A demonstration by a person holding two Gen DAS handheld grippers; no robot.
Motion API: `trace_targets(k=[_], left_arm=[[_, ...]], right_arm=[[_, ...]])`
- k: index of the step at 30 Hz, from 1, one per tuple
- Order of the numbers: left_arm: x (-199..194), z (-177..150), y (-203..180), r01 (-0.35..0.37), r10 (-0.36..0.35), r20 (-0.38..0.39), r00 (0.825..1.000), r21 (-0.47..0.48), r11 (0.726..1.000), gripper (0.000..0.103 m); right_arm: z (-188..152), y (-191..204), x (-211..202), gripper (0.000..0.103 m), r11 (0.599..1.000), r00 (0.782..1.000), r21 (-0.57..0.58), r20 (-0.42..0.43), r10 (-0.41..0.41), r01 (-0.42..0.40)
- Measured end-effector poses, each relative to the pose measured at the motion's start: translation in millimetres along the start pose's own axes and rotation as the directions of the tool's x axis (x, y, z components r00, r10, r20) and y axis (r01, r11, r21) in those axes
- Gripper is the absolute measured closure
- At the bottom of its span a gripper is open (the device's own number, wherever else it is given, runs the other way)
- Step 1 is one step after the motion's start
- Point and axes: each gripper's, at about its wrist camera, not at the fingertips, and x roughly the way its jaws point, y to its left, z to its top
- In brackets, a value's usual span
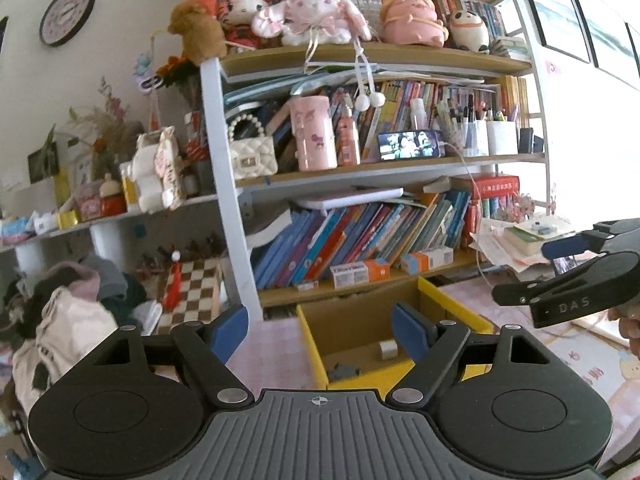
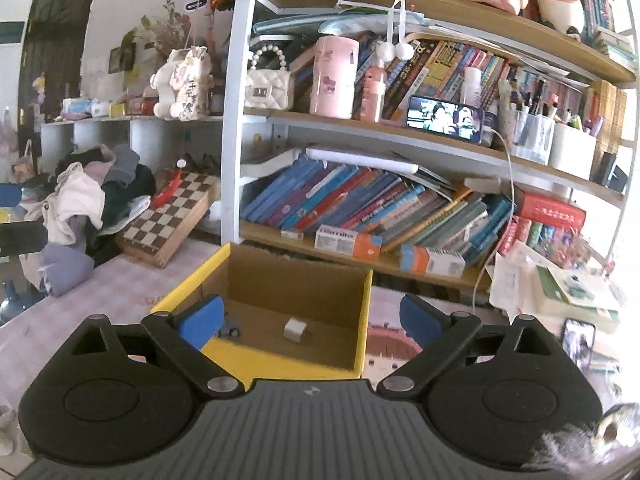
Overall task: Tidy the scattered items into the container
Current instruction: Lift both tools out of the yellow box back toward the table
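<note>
Crowded bookshelves (image 2: 400,200) back the pink worktop (image 2: 100,296); before them sits the yellow-rimmed cardboard box (image 2: 362,320) — inside, a small white cube (image 2: 295,330) and dark item (image 2: 230,331); left gripper (image 1: 320,334) and right gripper (image 2: 312,320) hover near it, jaws spread, empty.

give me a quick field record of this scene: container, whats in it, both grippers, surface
container: open yellow cardboard box on the table, in front of the bookshelf
contents: small white block and a small dark grey item on the box floor
left gripper: open, holding nothing, above the box's near side
right gripper: open, holding nothing, facing into the box
surface: pink checked tablecloth
nearby: chessboard case, clothes pile
</note>
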Motion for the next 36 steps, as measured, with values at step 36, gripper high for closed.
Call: trace_targets(k=[36], left_arm=[[-52, -125, -1, -0.041, 0.006, -0.322, 0.947, -0.102, 0.994, 0.016]], right_arm=[[-127, 90, -49, 0.006, 0.997, 0.97, 0.013, -0.231, -0.071, 0.076]])
